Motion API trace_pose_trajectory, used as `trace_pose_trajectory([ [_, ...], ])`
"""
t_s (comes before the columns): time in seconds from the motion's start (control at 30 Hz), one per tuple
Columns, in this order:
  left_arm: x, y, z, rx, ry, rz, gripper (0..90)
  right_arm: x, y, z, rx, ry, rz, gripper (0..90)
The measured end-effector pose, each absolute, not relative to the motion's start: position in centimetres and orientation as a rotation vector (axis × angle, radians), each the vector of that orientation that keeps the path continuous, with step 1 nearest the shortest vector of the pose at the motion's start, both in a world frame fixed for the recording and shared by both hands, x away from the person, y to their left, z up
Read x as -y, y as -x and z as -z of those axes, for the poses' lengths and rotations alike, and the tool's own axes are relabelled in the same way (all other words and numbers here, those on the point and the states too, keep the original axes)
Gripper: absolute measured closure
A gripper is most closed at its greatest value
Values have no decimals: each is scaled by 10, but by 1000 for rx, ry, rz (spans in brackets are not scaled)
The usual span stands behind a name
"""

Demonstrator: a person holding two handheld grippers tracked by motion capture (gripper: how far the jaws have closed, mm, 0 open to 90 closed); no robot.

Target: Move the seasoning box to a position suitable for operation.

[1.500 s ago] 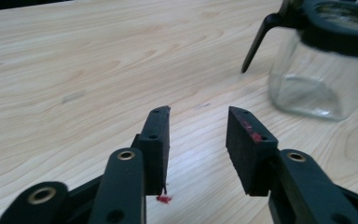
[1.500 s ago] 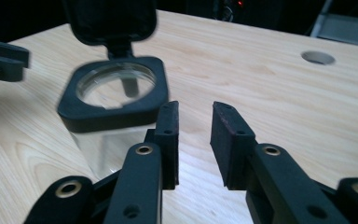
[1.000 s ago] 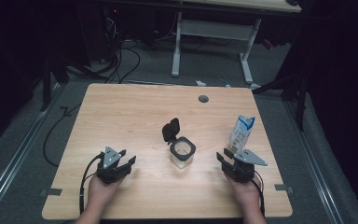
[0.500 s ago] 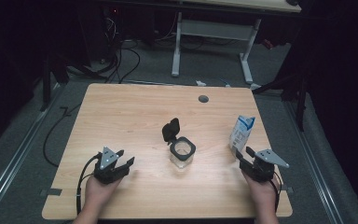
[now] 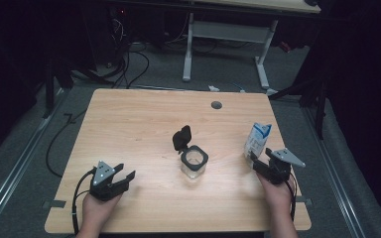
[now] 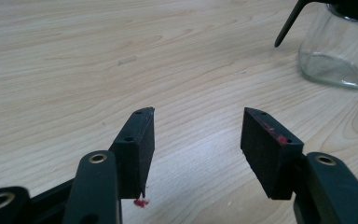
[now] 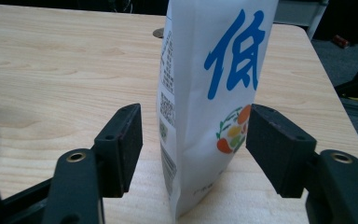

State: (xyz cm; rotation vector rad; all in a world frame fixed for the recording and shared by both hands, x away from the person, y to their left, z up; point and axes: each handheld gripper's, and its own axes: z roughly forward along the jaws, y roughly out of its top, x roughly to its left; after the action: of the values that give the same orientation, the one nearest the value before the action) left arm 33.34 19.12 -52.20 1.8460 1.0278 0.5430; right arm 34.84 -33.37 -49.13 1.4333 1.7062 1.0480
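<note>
The carton (image 5: pixel 257 140) stands upright near the right edge of the table (image 5: pixel 139 119), just in front of the right gripper (image 5: pixel 261 164). In the right gripper view the carton (image 7: pixel 209 93) is between the 2 jaws, but the pads do not press it: a gap shows on each side, and the jaws have just been opening. The left gripper (image 5: pixel 124 171) hovers near the front left of the table, its jaws apart with nothing between them; they too have just been opening. The jar (image 5: pixel 194 162) with its lid (image 5: pixel 181 138) flipped up stands at the middle, well apart from both grippers.
</note>
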Motion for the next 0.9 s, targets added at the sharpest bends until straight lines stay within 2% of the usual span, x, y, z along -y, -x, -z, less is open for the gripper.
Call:
trace_pose_trajectory([
  [0.37,-202,-323,521,-1042,-1825,-578,449,324,-369,498,-1655,-1447,-957,374],
  [0.57,-205,-320,522,-1048,-1827,-586,450,326,-371,498,-1658,-1463,-979,479],
  [0.67,-206,-320,522,-1049,-1824,-582,449,328,-369,496,-1647,-1458,-996,599],
  [0.9,-202,-321,523,-1032,-1838,-580,449,327,-365,495,-1651,-1426,-988,685],
])
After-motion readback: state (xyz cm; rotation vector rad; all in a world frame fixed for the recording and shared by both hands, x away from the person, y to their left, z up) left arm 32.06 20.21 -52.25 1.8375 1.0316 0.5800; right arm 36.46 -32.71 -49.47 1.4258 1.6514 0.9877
